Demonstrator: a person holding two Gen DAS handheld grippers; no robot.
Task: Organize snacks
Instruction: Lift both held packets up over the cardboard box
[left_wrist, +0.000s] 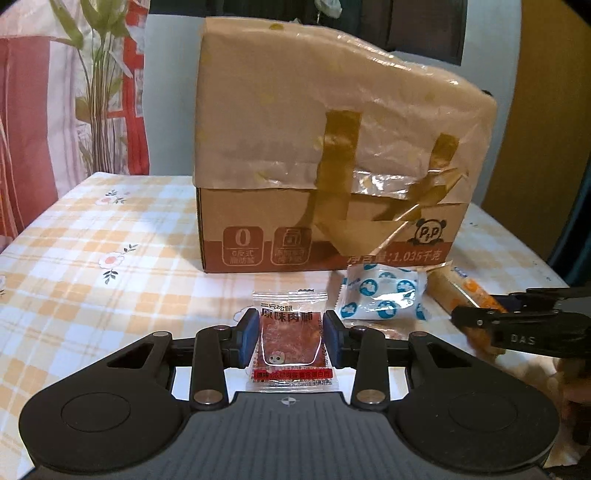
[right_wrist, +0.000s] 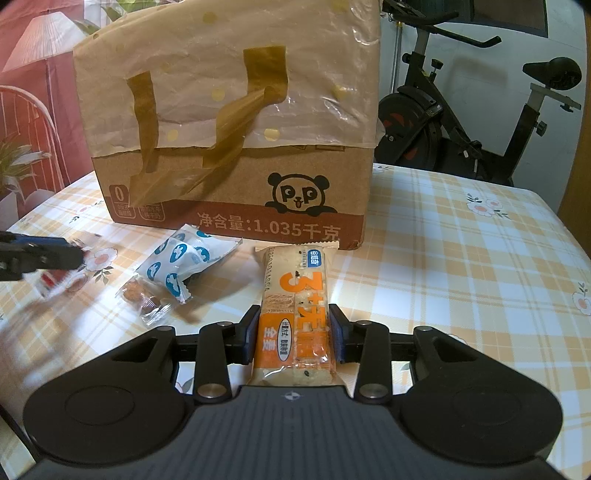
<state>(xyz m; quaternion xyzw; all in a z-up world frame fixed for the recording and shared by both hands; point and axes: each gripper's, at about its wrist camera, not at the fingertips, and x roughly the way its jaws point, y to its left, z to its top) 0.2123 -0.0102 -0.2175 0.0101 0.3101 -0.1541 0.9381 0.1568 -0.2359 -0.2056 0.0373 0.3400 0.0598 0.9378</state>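
My left gripper (left_wrist: 290, 338) is shut on a clear packet of red meat jerky (left_wrist: 290, 343), its blue pads (left_wrist: 246, 338) pressing both sides. My right gripper (right_wrist: 293, 334) is shut on an orange and white cracker bar (right_wrist: 293, 314) that points toward the cardboard box (right_wrist: 236, 122). The box also shows in the left wrist view (left_wrist: 332, 147). A blue and white snack packet (right_wrist: 184, 262) and a small clear packet with brown pieces (right_wrist: 144, 299) lie on the checked tablecloth (right_wrist: 461, 258) in front of the box. The left gripper appears blurred at the left edge of the right wrist view (right_wrist: 40, 254).
The box is wrapped in paper and brown tape and stands at the table's middle back. An exercise bike (right_wrist: 461, 110) stands behind the table on the right. A plant (left_wrist: 96, 74) and red-patterned curtain (left_wrist: 29, 129) are behind the left side.
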